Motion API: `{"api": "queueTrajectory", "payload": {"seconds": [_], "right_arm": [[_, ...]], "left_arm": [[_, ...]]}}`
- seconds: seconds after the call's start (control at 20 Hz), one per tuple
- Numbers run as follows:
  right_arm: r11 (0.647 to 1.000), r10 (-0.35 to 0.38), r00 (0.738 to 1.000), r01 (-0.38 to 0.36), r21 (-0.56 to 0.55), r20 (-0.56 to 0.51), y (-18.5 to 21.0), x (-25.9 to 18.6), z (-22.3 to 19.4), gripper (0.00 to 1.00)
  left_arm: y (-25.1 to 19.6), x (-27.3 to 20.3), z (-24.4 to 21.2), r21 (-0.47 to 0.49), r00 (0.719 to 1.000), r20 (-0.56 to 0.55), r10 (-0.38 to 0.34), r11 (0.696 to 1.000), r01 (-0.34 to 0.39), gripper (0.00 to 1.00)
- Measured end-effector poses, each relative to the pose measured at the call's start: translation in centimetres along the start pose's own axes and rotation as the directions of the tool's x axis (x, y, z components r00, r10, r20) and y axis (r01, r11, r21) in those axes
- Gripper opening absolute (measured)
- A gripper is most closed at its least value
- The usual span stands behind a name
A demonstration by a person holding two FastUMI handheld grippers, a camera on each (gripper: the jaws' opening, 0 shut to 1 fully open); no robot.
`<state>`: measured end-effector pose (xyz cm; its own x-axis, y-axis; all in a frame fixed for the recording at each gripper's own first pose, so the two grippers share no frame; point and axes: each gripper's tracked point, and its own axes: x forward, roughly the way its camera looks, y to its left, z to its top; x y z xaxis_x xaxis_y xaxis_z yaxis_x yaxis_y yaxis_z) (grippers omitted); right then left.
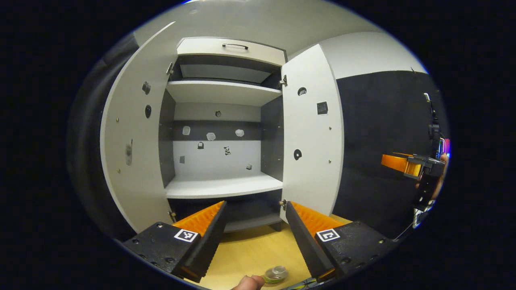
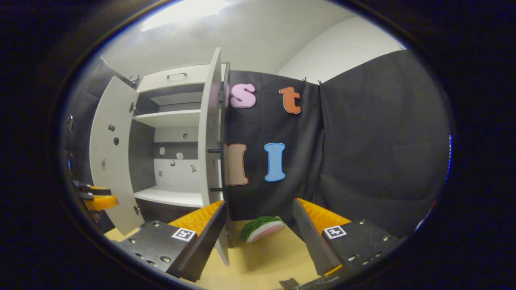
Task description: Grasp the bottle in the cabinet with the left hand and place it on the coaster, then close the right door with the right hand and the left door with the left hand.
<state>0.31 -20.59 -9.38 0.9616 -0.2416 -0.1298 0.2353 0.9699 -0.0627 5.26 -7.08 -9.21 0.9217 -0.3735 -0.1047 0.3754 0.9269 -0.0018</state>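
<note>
Both cabinet [image 1: 223,133] doors stood wide, left door [image 1: 135,145] and right door [image 1: 312,137], with bare shelves between them. Below, the left gripper [image 1: 256,225] hung with jaws apart above the bottle [image 1: 275,274], upright on the counter [image 1: 250,249]. Farther right, the right gripper [image 2: 258,225] also gaped, near a watermelon slice [image 2: 262,228].

I see a white-and-dark-grey wooden cabinet [image 1: 221,133] ahead, pale yellow wooden tabletop [image 2: 266,257] below, green-striped pink watermelon-slice toy [image 2: 262,228] between my right fingers.
</note>
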Motion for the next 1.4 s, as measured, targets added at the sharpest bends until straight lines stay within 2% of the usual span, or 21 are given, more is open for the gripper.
{"api": "queueTrajectory", "payload": {"seconds": [0.15,0.25,0.45,0.75,0.85,0.9,1.05,1.15,1.2,1.25,1.3,1.35,1.4], "right_arm": [[1.000,-0.017,1.000,0.017,-0.003,-0.012,-2.2,2.5,0.0,0.97],[1.000,-0.009,1.000,0.009,0.016,-0.001,-2.7,4.1,0.4,0.99],[1.000,0.008,1.000,-0.008,0.003,-0.027,-3.2,7.8,0.3,0.97],[0.999,0.032,0.998,-0.032,0.007,-0.052,-2.4,11.9,1.1,0.99],[0.999,0.034,0.997,-0.034,0.009,-0.068,-1.9,13.5,1.4,0.97],[0.999,0.050,0.997,-0.049,0.005,-0.063,-1.2,13.9,1.7,0.99],[0.993,0.122,0.992,-0.121,0.012,-0.031,1.9,14.7,3.0,1.00],[0.977,0.213,0.977,-0.212,0.039,-0.027,5.2,15.0,3.4,1.00],[0.976,0.216,0.976,-0.216,0.031,-0.019,5.7,15.8,3.8,0.98],[0.978,0.208,0.978,-0.208,0.014,-0.015,5.4,16.0,4.2,0.90],[0.981,0.196,0.981,-0.195,0.016,-0.011,5.2,16.0,4.5,0.92],[0.979,0.201,0.979,-0.200,0.031,-0.020,5.6,16.1,4.6,0.89],[0.977,0.208,0.978,-0.207,0.046,-0.025,6.3,16.1,4.7,0.92]], "left_arm": [[1.7,-1.1,2.9,0.001,1.000,0.014,0.018,1.000,-0.018,0.92],[2.5,-2.1,4.6,-0.021,0.999,0.040,0.036,0.999,-0.035,0.91],[3.8,-4.0,5.9,-0.004,0.998,0.062,0.018,1.000,-0.018,0.91],[7.8,-5.9,6.4,-0.032,0.994,0.078,0.074,0.997,-0.071,0.91],[9.8,-6.6,6.4,-0.024,0.992,0.080,0.097,0.995,-0.095,0.91],[10.9,-7.0,6.1,-0.033,0.991,0.068,0.117,0.993,-0.115,0.91],[13.8,-8.3,5.1,-0.087,0.984,0.034,0.176,0.981,-0.172,0.91],[15.1,-9.1,4.9,-0.095,0.980,0.032,0.196,0.977,-0.193,0.91],[15.5,-9.5,5.1,-0.090,0.979,0.042,0.199,0.977,-0.195,0.91],[15.8,-10.0,5.6,-0.082,0.978,0.057,0.201,0.977,-0.196,0.90],[16.0,-10.1,6.2,-0.081,0.976,0.080,0.200,0.978,-0.194,0.89],[16.0,-10.4,6.6,-0.087,0.976,0.088,0.199,0.978,-0.192,0.89],[15.9,-10.6,6.4,-0.096,0.977,0.087,0.194,0.978,-0.186,0.94]]}}
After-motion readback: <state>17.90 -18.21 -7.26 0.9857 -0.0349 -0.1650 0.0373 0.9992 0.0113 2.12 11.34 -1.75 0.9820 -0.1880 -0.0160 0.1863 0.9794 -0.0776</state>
